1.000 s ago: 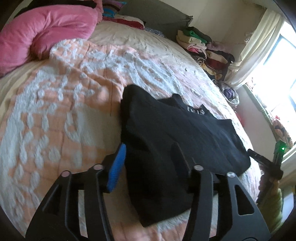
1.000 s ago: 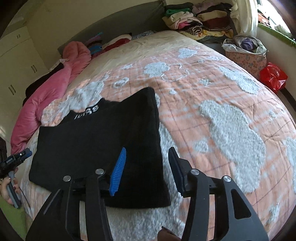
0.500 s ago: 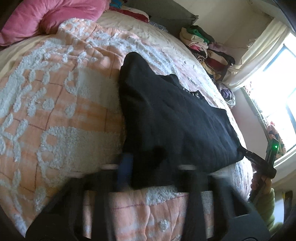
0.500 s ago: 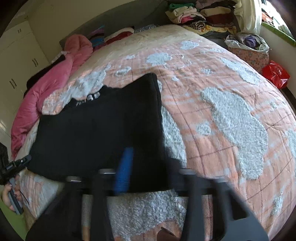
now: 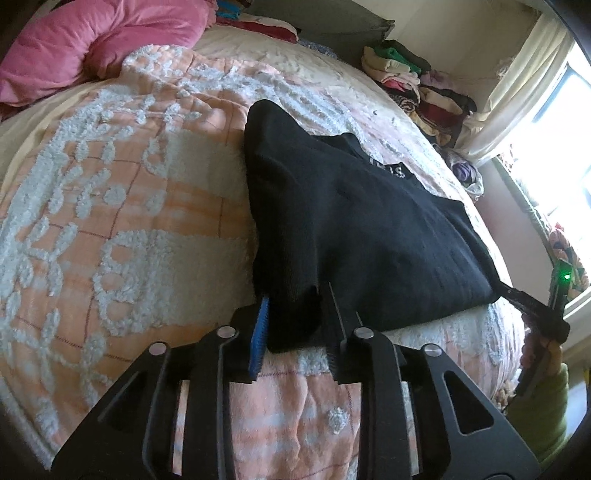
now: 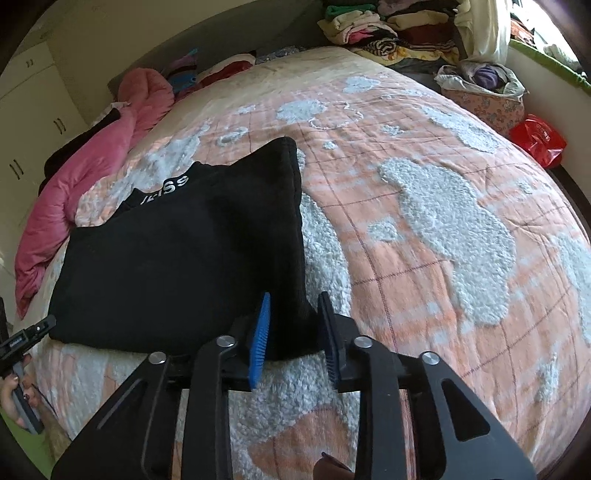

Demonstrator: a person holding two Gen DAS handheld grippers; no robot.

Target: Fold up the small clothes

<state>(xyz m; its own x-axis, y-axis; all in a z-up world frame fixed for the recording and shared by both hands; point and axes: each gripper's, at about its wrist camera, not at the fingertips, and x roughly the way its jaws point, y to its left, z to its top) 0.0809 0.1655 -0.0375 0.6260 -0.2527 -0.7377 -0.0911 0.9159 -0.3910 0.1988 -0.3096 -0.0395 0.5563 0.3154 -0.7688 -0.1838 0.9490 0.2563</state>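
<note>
Both pairs of jaws stand partly apart with black cloth between them. The left gripper straddles the near left corner of the garment, and the right gripper straddles the near right corner. In each wrist view the cloth fills most of the gap between the pads, but whether the pads actually press it or only flank it I cannot tell.

The garment is a black top, lying flat near the front edge of the bed on the quilt. Its neck, with white lettering, points away toward the headboard, and its hem runs along the near side. Its sides already look turned in, giving a tidy rectangle, though I cannot be sure of that from the dark cloth.

Placing one gripper at each hem corner makes sense as the setup for a lengthwise fold: with both corners taken at once, the hem can be lifted evenly and carried toward the neck without the cloth twisting. Spreading the grippers across the full width also keeps the edge taut.

A pink duvet lies bunched at the head of the bed, and a pile of clothes sits beyond the far corner, both well apart from the work.
</note>
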